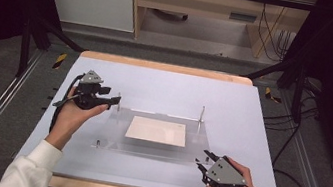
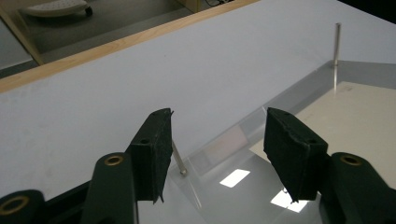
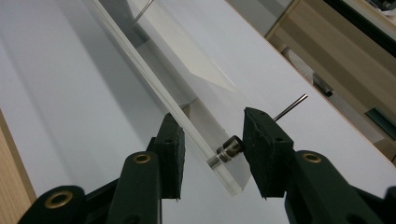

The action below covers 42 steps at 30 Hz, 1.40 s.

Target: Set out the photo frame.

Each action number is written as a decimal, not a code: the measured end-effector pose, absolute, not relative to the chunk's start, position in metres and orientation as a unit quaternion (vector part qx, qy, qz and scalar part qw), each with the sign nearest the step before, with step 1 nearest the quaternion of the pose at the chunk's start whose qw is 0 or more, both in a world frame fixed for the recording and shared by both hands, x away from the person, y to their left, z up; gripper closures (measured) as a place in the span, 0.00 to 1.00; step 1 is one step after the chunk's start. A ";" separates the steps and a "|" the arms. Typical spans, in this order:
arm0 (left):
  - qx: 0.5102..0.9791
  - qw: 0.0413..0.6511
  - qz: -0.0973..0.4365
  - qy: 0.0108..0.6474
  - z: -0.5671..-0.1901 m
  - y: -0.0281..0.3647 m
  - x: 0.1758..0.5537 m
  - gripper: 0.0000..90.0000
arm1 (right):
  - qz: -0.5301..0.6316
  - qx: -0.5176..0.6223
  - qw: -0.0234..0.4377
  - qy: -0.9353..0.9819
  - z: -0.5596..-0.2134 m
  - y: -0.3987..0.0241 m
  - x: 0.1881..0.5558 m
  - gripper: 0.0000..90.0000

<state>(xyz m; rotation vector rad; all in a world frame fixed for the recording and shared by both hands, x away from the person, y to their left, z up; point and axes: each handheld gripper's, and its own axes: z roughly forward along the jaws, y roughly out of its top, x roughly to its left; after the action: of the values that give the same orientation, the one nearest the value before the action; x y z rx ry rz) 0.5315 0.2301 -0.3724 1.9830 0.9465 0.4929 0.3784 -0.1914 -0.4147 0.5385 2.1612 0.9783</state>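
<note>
Two tongs work at a clear acrylic plate [image 1: 153, 134] lying flat on the pale counter [image 1: 165, 86], a cream sheet [image 1: 157, 130] at its middle and thin metal pins at its corners. Left tongs [image 1: 114, 99] hover just above the plate's far-left corner pin [image 2: 179, 161], jaws apart and empty. Right tongs [image 3: 212, 156] straddle the plate's near-right corner, where a small metal fitting [image 3: 227, 149] sits; their jaws stand apart, not pressing. Judging by this, the corner grip is in hand; next, the right jaws need to close squarely on the edge. No writing is readable.
</note>
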 end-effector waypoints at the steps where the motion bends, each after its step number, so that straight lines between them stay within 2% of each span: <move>1: 0.796 0.433 0.198 0.373 -0.369 0.230 0.527 0.44 | 0.379 0.211 0.345 0.833 -0.412 -0.191 0.380 0.67; 5: 0.790 0.457 0.202 0.356 -0.355 0.229 0.511 0.35 | 0.381 0.220 0.339 0.832 -0.401 -0.191 0.386 0.68; 8: 0.791 0.461 0.208 0.345 -0.347 0.228 0.504 0.33 | 0.379 0.224 0.332 0.834 -0.396 -0.191 0.390 0.68; 25: 0.806 0.469 0.213 0.293 -0.305 0.218 0.469 0.36 | 0.382 0.243 0.309 0.837 -0.376 -0.192 0.405 0.68; 36: 0.807 0.473 0.219 0.277 -0.296 0.215 0.461 0.38 | 0.387 0.249 0.308 0.833 -0.365 -0.192 0.415 0.67; 42: 0.820 0.464 0.223 0.250 -0.292 0.213 0.452 0.42 | 0.389 0.253 0.311 0.830 -0.358 -0.191 0.421 0.66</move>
<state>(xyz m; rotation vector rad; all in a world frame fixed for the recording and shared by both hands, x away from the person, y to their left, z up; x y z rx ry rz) 0.4520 0.2127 -0.2918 2.0141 0.6152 0.5481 0.4213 -0.1911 -0.3583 0.6673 2.1908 1.0265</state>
